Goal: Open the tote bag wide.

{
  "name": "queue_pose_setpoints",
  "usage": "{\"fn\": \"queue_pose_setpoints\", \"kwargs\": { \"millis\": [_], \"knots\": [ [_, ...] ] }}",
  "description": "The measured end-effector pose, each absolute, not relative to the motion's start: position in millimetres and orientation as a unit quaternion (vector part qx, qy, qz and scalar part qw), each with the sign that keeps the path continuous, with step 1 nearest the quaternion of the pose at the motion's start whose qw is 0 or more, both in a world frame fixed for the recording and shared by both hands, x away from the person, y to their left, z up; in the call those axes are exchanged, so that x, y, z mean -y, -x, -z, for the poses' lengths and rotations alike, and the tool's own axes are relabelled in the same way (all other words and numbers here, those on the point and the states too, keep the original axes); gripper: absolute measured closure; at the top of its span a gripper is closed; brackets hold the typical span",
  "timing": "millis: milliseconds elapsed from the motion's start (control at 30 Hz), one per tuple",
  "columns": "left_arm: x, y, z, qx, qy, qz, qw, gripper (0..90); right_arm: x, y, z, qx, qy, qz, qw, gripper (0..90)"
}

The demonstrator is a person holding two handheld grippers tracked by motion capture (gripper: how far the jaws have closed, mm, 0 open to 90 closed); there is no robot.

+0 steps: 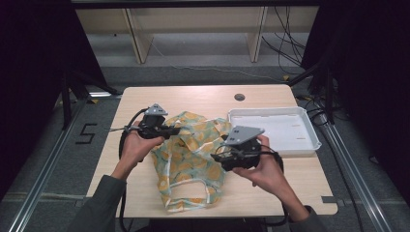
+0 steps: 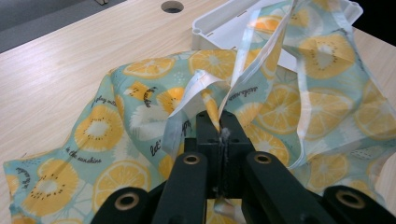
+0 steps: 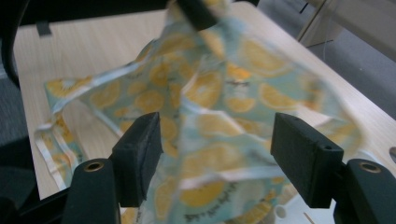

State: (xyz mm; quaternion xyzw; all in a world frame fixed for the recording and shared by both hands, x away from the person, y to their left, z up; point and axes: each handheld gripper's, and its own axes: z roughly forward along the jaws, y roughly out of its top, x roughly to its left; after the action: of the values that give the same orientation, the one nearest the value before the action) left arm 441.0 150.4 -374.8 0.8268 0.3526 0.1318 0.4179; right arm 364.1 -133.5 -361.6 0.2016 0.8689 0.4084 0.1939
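Observation:
A teal cloth bag printed with orange slices (image 1: 193,154) lies crumpled in the middle of the table, its handles toward the near edge. My left gripper (image 1: 176,129) is shut on a fold of the bag (image 2: 205,100) and holds that edge lifted off the table. In the left gripper view the jaws of the left gripper (image 2: 219,122) pinch the fabric between them. My right gripper (image 1: 217,157) is open at the bag's right side. In the right gripper view the right gripper (image 3: 215,149) has raised cloth (image 3: 219,116) between its spread fingers, which do not press on it.
A white shallow tray (image 1: 309,142) stands at the right of the wooden table (image 1: 145,101), just beyond the bag. A round cable hole (image 1: 239,97) sits near the far edge. Cables trail from both grippers off the near side.

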Motion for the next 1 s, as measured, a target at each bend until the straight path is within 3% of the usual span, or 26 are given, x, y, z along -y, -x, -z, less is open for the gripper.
{"fn": "queue_pose_setpoints", "kwargs": {
  "millis": [200,333,400,467,500,567,733,1000],
  "knots": [
    [-149.6,-444.5,373.5,-0.353,-0.824,-0.128,0.424,88.6,96.9,-367.1,401.4,-0.903,-0.173,-0.336,0.204,28.3],
    [-154.0,-444.0,372.6,-0.358,-0.818,-0.124,0.432,88.3,88.5,-381.5,424.3,-0.911,-0.169,-0.280,0.251,34.2],
    [-157.2,-443.9,371.8,-0.360,-0.815,-0.124,0.437,88.3,87.4,-389.1,431.7,-0.910,-0.162,-0.260,0.280,49.2],
    [-160.8,-443.8,371.4,-0.361,-0.812,-0.126,0.441,88.2,87.4,-398.8,436.1,-0.913,-0.128,-0.233,0.310,73.9],
    [-160.8,-443.8,371.4,-0.361,-0.812,-0.126,0.441,88.1,88.4,-403.4,436.8,-0.911,-0.128,-0.229,0.317,81.9],
    [-167.2,-444.4,371.9,-0.365,-0.807,-0.138,0.443,87.9,92.3,-414.6,433.7,-0.907,-0.132,-0.241,0.318,89.4],
    [-179.8,-449.6,379.0,-0.378,-0.803,-0.174,0.427,87.1,98.7,-441.2,411.7,-0.886,-0.182,-0.310,0.292,90.0],
    [-199.4,-463.1,406.2,-0.422,-0.789,-0.190,0.405,86.9,83.1,-481.2,395.3,-0.869,-0.192,-0.340,0.303,89.9]
  ]
}}
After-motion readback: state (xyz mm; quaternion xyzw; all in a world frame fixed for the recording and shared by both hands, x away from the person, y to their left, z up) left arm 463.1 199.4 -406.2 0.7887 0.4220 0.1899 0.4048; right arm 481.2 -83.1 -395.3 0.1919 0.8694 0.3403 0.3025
